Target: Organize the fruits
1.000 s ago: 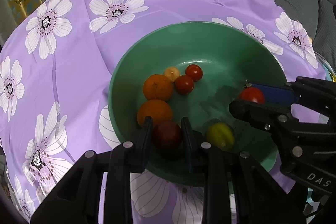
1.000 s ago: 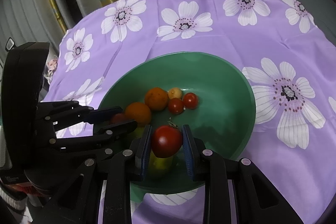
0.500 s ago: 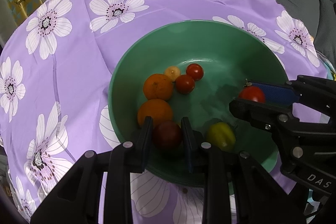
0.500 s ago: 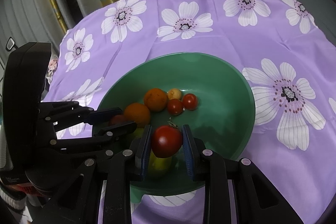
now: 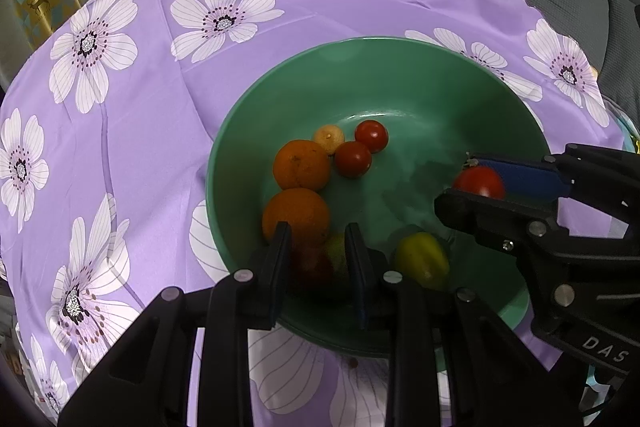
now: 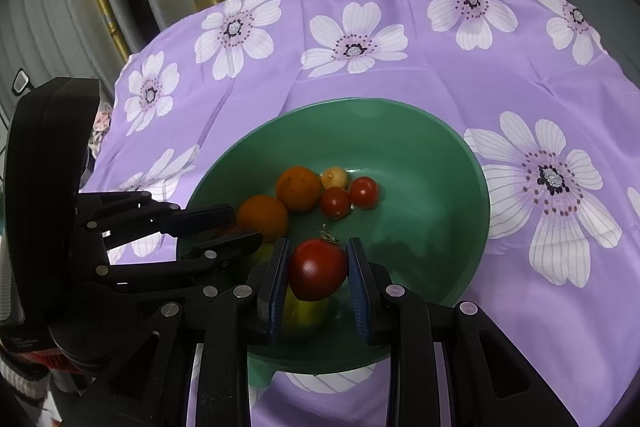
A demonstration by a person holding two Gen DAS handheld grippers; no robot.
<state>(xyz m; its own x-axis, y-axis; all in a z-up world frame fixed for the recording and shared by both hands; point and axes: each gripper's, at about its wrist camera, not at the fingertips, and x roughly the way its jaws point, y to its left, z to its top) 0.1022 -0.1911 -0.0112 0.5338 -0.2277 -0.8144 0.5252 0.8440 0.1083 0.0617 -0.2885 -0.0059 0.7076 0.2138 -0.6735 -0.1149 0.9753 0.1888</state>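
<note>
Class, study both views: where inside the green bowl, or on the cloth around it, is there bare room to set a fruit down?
Inside the green bowl, the floor right of the two small tomatoes is bare. The purple cloth beyond the rim is free too. It is crowded on the left, around the oranges and the yellow fruit, where both grippers work.

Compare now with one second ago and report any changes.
Nothing visibly changed: the left gripper stays shut on the dark red tomato, the right gripper on the bright red tomato, both over the green bowl.
</note>
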